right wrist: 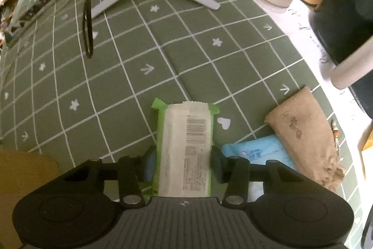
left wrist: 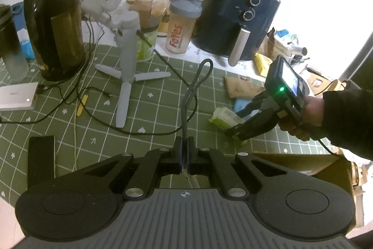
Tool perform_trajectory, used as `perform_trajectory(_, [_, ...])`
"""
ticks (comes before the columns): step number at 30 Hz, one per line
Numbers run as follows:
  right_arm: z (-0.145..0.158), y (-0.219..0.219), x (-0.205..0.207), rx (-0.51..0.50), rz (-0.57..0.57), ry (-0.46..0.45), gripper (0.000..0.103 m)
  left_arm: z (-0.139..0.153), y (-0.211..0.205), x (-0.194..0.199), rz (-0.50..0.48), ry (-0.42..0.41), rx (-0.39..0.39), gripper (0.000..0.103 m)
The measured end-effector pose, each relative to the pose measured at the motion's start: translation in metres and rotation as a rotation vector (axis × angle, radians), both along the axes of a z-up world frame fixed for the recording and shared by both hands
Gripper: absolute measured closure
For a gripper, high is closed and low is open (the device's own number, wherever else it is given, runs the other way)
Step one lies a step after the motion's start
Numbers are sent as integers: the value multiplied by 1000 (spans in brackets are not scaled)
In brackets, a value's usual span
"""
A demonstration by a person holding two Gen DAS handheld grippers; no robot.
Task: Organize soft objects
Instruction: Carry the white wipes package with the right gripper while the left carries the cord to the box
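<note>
A flat, crinkly green-edged tissue pack (right wrist: 184, 148) with a white barcode face is seen lying on the gridded green tablecloth (right wrist: 130, 62), between the right gripper (right wrist: 183, 165) fingers. Its long axis runs along them; pad contact cannot be told. The left gripper (left wrist: 184, 155) is clamped on a braided cable (left wrist: 186, 109).

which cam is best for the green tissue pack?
Right wrist. The green tissue pack fills the centre, barcode side up, between the right tool's fingers. The left wrist view shows only a small part of the pack, far off and partly hidden behind that tool.
</note>
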State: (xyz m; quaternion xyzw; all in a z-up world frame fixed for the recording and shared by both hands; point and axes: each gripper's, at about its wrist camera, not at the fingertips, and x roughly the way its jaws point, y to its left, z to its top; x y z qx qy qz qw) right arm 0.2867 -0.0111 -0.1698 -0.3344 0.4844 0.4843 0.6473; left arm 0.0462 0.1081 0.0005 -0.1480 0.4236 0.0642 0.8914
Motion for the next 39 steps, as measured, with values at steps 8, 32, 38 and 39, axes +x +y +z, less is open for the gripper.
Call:
perform_trajectory(8, [46,-24,9,66,-69,-20,53,21,-7,9,-40,-48,4,99])
perform_trajectory(32, [171,-141,-54,324,-420,-47,53,45,-32,29,-208,-57,-218,99])
perform_trajectory(38, [174,-165,-81,353,-509,-33,53,30,-43,25,-243,-10,-280,99])
perform_trajectory(39, [174,-168,-85,359,-525,-28,53,28,-45,24,-250,-3,-286,99])
